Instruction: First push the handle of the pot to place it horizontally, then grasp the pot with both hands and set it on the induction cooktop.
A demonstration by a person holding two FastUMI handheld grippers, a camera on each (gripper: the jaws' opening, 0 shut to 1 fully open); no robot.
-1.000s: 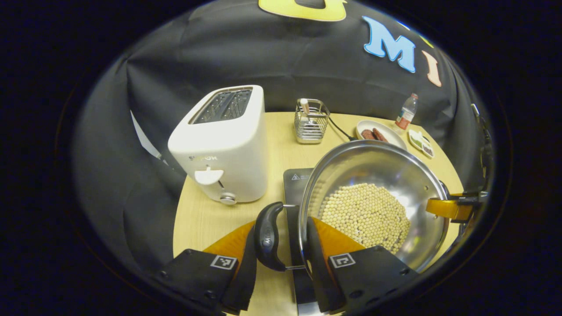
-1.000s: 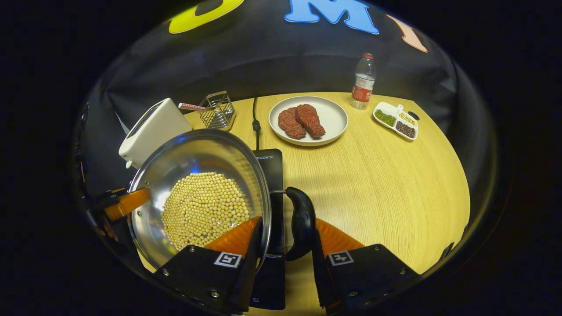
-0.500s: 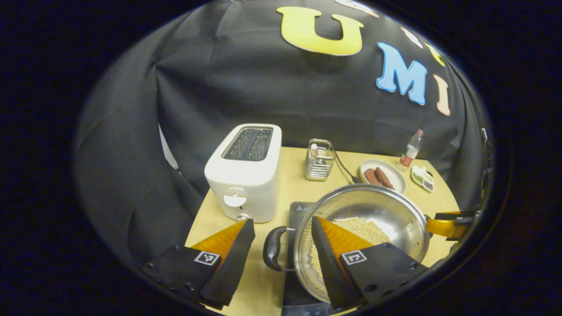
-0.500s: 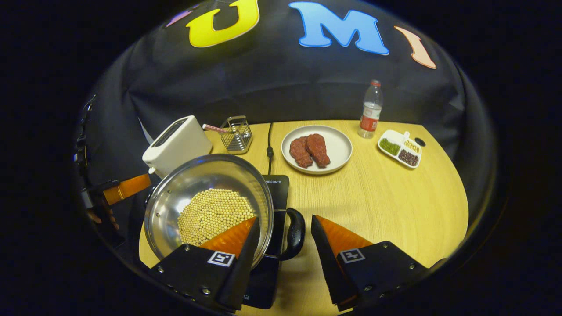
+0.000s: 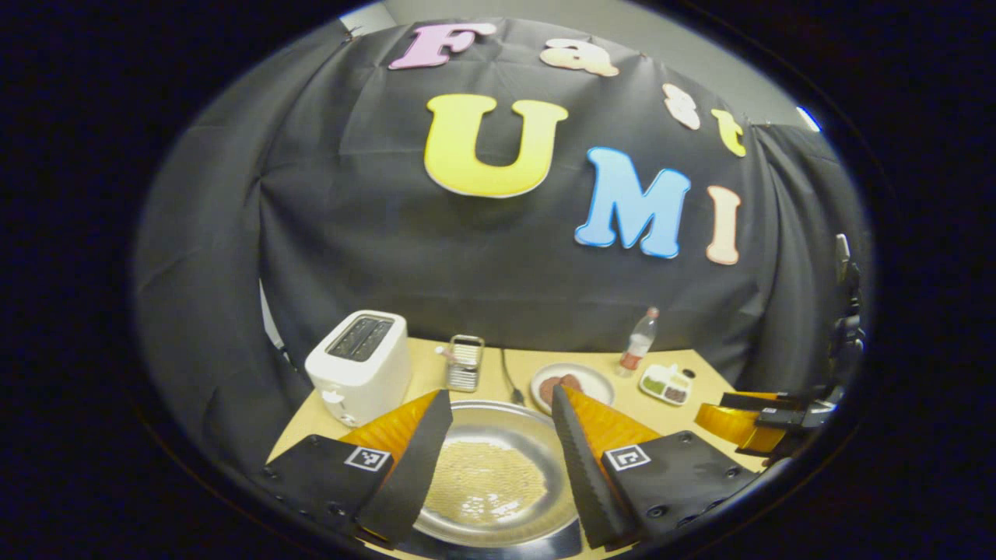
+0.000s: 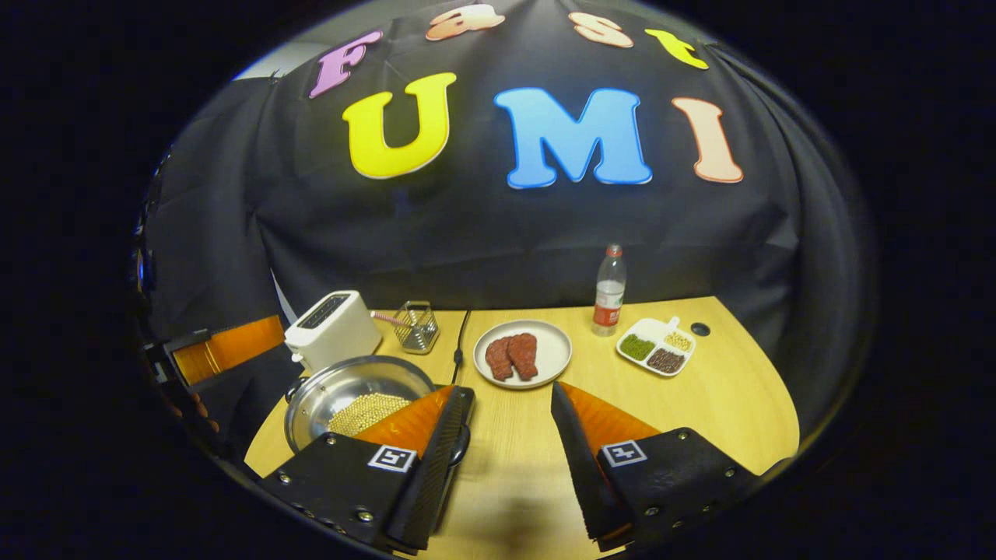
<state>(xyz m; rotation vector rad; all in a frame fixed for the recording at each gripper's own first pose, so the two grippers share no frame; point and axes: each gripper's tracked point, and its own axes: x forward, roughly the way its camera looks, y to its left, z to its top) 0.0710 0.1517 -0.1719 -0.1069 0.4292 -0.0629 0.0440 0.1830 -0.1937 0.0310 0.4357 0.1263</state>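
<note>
Both grippers are off the pot now; 1 s ago each set of fingers sat astride a black side handle w/ the pot tilted & off the table, 0.5 s ago they'd spread & the pot was down on the black induction cooktop; now left gripper [image 5: 498, 451] & right gripper [image 6: 506, 459] are up & back, jaws wide apart, holding nothing.

Round stainless steel pot w/ pale yellow beans [image 6: 354, 393] sits level on the round light-wood table [image 6: 700, 397], just in front of the white toaster [image 6: 331, 330]; cooktop mostly hidden under it, only a dark edge shows in left gripper view. Judgement: placement done, task prob. complete; only retreat left.

Orientation: pot is round, so its long axis = line thru the two side handles; 0.5 s ago this ran left-right across the table; now the handles are largely hidden by fingers, can't confirm.
</note>
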